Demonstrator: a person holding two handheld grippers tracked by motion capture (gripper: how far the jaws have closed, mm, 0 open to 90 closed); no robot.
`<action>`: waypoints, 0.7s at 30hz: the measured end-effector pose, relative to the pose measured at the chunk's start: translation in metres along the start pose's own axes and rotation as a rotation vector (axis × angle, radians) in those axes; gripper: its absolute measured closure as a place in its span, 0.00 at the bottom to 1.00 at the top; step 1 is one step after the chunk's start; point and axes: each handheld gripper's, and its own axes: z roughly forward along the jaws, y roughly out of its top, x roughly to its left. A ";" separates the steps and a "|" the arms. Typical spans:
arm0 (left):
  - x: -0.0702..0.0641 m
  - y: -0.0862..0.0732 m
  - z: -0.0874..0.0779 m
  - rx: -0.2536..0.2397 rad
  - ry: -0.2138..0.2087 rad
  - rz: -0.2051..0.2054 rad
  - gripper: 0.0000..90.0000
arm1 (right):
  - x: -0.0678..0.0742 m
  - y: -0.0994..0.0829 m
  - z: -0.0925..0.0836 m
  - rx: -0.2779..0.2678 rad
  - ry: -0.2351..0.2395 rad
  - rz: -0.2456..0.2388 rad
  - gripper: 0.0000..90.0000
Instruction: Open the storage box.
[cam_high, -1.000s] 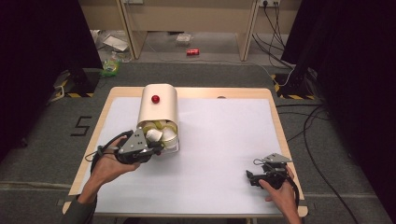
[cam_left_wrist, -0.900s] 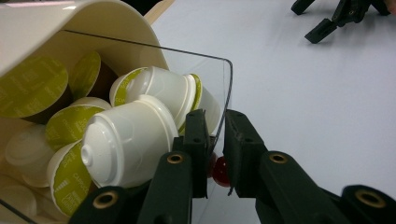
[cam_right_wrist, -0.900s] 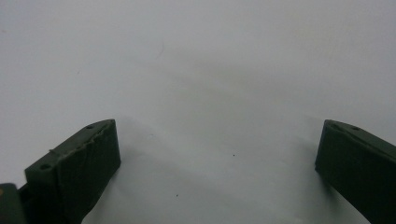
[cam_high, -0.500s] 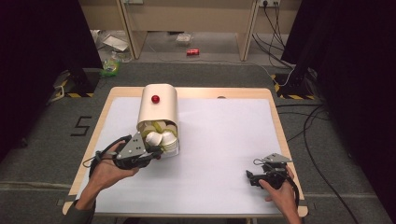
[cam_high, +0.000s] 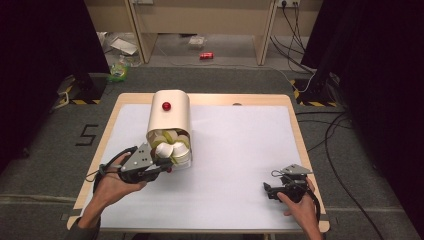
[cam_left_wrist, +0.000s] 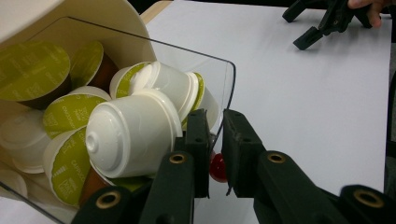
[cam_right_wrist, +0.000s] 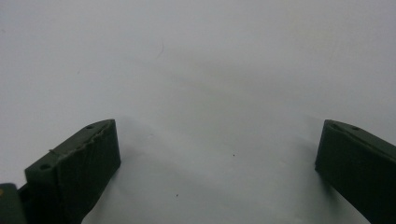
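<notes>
Drawer: we see a clear plastic drawer (cam_left_wrist: 219, 79), thin-walled, full of ribbed pods (cam_left_wrist: 130, 130).
Left tongs (cam_left_wrist: 215, 140): clamped on its small red knob (cam_left_wrist: 217, 167).
Right tongs (cam_right_wrist: 217, 158): apart over bare white tabletop (cam_high: 240, 150), open room around.

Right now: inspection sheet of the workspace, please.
surface: white sheet on a wooden table.
job's things: beige dispenser box, clear drawer pulled out, full of capsules.
clutter: red can and wrappers on the floor beyond the table.
grippers: left claw shut on the drawer's red knob; right claw open over the sheet.
cables: floor cables at right.
surroundings: black curtains, floor marking "5".
</notes>
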 end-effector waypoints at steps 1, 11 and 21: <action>0.000 0.000 0.000 0.002 0.000 -0.005 0.88 | 0.000 0.000 0.000 0.000 0.000 0.000 0.01; 0.000 -0.003 -0.006 -0.006 0.043 -0.048 0.76 | 0.000 0.000 0.000 0.000 0.000 0.000 0.01; 0.003 0.002 -0.015 -0.026 0.082 -0.081 0.66 | 0.000 0.000 0.000 0.000 0.000 0.000 0.01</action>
